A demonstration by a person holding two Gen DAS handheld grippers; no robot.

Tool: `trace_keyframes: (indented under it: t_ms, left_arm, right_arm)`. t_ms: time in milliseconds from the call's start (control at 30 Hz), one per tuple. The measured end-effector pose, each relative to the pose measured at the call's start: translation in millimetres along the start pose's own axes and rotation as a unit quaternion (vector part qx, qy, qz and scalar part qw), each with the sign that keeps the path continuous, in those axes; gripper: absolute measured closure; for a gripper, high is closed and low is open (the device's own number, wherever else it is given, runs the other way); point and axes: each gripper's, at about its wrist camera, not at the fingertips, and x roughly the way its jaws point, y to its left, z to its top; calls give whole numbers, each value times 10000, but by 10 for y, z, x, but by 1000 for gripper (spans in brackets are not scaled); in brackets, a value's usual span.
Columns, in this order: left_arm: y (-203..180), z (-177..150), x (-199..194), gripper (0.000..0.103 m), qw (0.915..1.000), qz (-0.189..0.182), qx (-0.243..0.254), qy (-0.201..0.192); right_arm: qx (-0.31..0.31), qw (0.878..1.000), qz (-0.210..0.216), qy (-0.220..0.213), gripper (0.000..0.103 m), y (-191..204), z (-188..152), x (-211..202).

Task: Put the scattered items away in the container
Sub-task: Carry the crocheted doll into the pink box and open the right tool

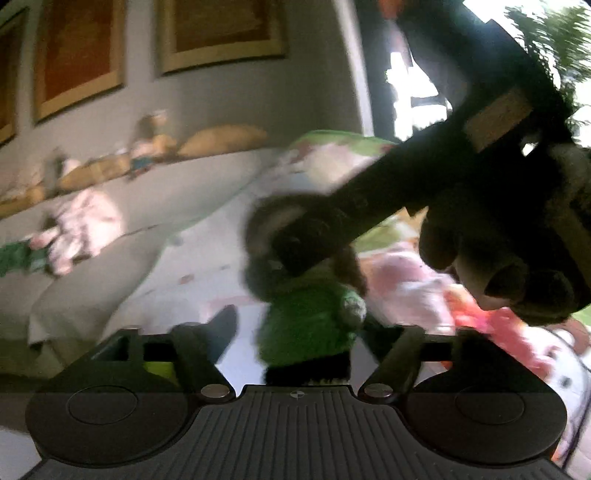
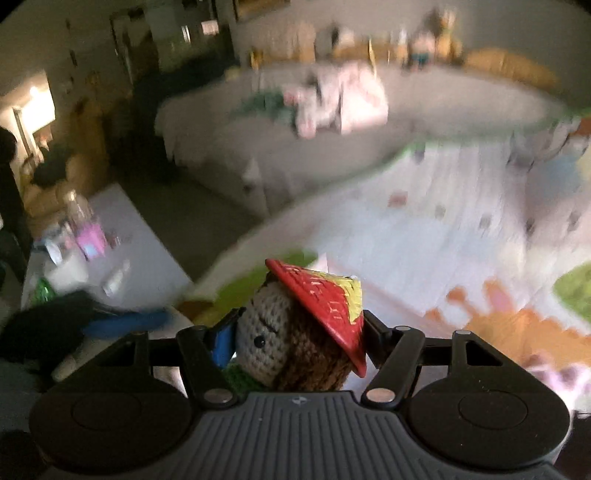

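The crocheted doll in a red cone hat (image 2: 295, 332) is clamped by the right gripper (image 2: 299, 343); the left gripper (image 1: 295, 332) is open, empty. Above the playmat (image 2: 424, 229), it could get shaken loose.

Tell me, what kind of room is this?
Probably a living room or playroom at home: a grey sofa with cushions, framed pictures on the wall, and a colourful play mat on the floor.

Ahead of the left claw (image 1: 295, 332), the crocheted doll (image 1: 308, 325) and the right claw's dark frame (image 1: 406, 192) block the way, while the play mat (image 2: 424, 229) beyond the right claw (image 2: 299, 332) lies open.
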Motion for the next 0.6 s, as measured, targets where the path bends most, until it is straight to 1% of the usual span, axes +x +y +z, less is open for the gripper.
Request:
trace_keyframes:
  t_ms: [33, 100, 167, 233, 267, 300, 367, 433, 467, 500, 533, 600]
  left_arm:
    - [81, -70, -4, 7, 10000, -26, -79, 10]
    - [224, -211, 25, 8, 9997, 14, -199, 170]
    - [350, -327, 98, 8, 9984, -15, -418, 379]
    - [459, -418, 210, 8, 9951, -284, -744, 578]
    - [493, -451, 247, 6, 9928, -456, -907, 635]
    - [505, -471, 258, 6, 9913, -551, -1020, 626]
    - [481, -488, 214, 5, 9908, -610, -1056, 578]
    - [457, -505, 156, 5, 9898, -693, -1102, 579]
    - [440, -529, 121, 5, 9895, -717, -1114, 581]
    - [412, -547, 89, 5, 9894, -739, -1107, 586]
    - [378, -550, 64, 5, 9892, -771, -1096, 596]
    - [289, -601, -42, 5, 9886, -851, -1078, 623]
  right_arm:
    - [105, 9996, 9, 276, 37, -50, 5, 201]
    - [391, 9970, 83, 657, 37, -118, 1, 488]
    - [752, 9935, 347, 787, 37, -163, 2, 605]
    - [1006, 9881, 734, 903, 37, -165, -38, 650]
    - [1042, 9869, 811, 927, 37, -142, -82, 649]
    - [974, 9879, 778, 925, 36, -107, -120, 630]
    - [874, 9880, 819, 975, 36, -68, -180, 588]
    - [760, 9891, 817, 956, 32, -55, -248, 523]
    - [732, 9901, 792, 903, 25, -60, -256, 469]
    - [741, 9910, 751, 824, 22, -69, -264, 400]
    - [753, 9925, 693, 666, 21, -81, -279, 280]
    - [697, 9953, 609, 273, 21, -87, -285, -2]
